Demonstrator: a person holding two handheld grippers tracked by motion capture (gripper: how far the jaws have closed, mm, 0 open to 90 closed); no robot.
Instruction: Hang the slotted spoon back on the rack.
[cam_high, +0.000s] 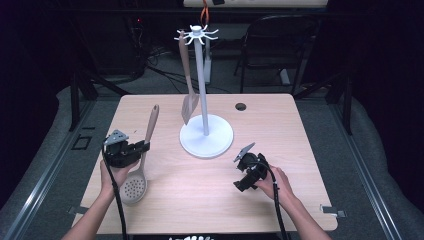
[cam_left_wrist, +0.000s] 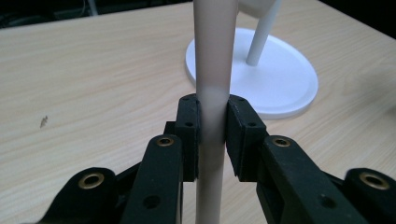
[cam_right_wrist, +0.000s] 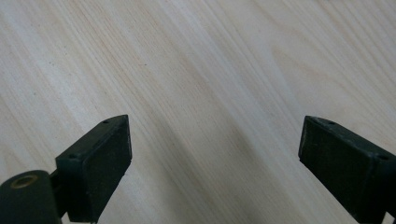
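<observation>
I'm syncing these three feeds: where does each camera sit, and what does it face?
High view: above the person's side, looking down on the table; both forearms, left gripper, right gripper.
Left gripper view: along jaws clamped on the skimmer handle.
Right gripper view: open jaws over bare tabletop.
Shared: white stand.

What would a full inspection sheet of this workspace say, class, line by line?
Surface: pale wooden table with a round cable hole.
Job's things: beige plastic slotted spoon lying on the table; white utensil stand; a taupe slotted spatula hangs from it.
Clutter: nothing seen.
Grippers: left claw shut on the spoon's handle; right claw open above bare wood.
Cables: a black cable trails from each claw.
Surroundings: dark room, black folding chair, grey floor.
</observation>
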